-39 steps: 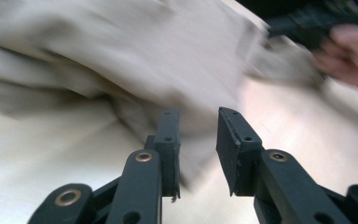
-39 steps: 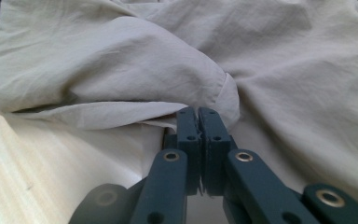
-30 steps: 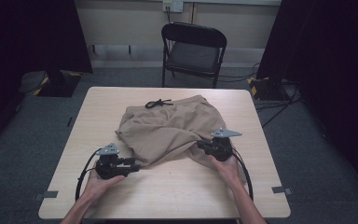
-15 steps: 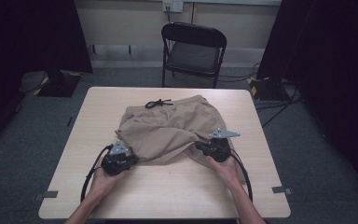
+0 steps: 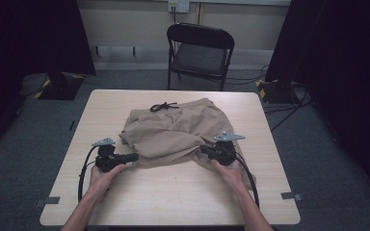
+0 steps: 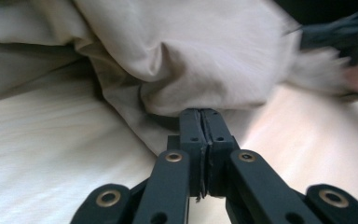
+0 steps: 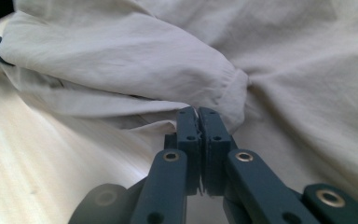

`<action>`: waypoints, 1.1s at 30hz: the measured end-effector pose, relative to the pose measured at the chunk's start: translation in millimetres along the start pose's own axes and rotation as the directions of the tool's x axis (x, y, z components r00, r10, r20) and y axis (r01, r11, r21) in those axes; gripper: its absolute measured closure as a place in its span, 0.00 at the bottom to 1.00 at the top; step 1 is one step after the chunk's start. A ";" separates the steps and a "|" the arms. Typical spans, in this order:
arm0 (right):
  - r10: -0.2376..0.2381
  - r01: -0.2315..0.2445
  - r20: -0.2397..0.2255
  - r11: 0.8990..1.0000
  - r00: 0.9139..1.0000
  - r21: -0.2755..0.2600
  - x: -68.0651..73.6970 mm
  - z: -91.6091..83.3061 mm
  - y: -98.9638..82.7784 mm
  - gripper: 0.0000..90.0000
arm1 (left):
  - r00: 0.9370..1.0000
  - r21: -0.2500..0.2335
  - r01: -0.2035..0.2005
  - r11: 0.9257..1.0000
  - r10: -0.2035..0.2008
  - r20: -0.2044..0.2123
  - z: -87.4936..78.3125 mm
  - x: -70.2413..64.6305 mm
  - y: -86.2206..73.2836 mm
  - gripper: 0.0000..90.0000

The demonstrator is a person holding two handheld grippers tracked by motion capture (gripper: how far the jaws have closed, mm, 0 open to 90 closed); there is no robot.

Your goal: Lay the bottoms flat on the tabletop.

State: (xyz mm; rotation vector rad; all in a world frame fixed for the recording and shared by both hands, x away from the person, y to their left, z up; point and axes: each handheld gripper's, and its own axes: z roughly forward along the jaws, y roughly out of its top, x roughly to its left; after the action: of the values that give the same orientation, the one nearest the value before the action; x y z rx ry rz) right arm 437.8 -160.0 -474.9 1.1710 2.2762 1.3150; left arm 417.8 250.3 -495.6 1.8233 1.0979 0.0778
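shorts (image 5: pixel 176 132): laid crumpled mid-counter (image 5: pixel 173 202) | left tongs (image 5: pixel 134 157): jaws just closed, near-left hem of shorts pinched | right tongs (image 5: pixel 203 149): clamped tight on near-right hem of shorts | cord (image 5: pixel 164 106): at far edge of shorts

One pair of tan shorts (image 5: pixel 176 132) lies on one counter (image 5: pixel 173 197), with one black drawstring (image 5: pixel 164 106) at its far edge. Two hand-held grippers are present: one left hand-held gripper (image 5: pixel 134 157) and one right hand-held gripper (image 5: pixel 203 149), each trailing one cable. Two hands hold them, one apiece. Behind the counter stands one folding chair (image 5: pixel 200 53). Two wall sockets (image 5: pixel 178 5) sit side by side above it.
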 end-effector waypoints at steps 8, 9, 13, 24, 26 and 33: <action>-0.004 0.003 0.013 1.000 1.000 0.026 -2.0 7.0 -3.6 0.98 | 0.994 0.038 -0.055 0.998 0.059 -0.094 7.6 -0.4 -1.5 0.79; -0.005 0.004 0.014 1.000 1.000 0.024 -2.0 6.6 -3.5 0.98 | 0.996 0.035 -0.047 0.998 0.049 -0.080 5.9 0.4 -1.7 0.74; -0.004 0.004 0.017 1.000 1.000 0.023 -1.9 5.8 -3.7 0.98 | 0.999 -0.010 -0.021 1.000 0.021 -0.033 -6.7 -4.0 1.1 0.68; -0.012 0.012 0.009 1.000 1.000 0.022 2.1 4.0 -4.1 0.98 | 0.992 0.022 -0.123 0.992 0.123 -0.008 -21.4 -26.1 -4.8 0.66; -0.014 0.014 0.008 1.000 1.000 0.023 2.6 3.8 -4.5 0.98 | 0.992 0.049 -0.123 0.991 0.124 -0.025 -13.0 -24.1 -9.3 0.64; -0.019 0.019 -0.002 1.000 1.000 0.022 4.4 2.0 -4.6 0.98 | 0.985 0.094 -0.148 0.985 0.155 -0.074 -1.3 -22.5 -14.3 0.56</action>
State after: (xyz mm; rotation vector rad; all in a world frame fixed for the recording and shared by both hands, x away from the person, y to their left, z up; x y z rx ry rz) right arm 433.8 -156.7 -479.0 1.1532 2.3030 1.2886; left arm 394.6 237.1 -496.9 1.9965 1.0308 0.1974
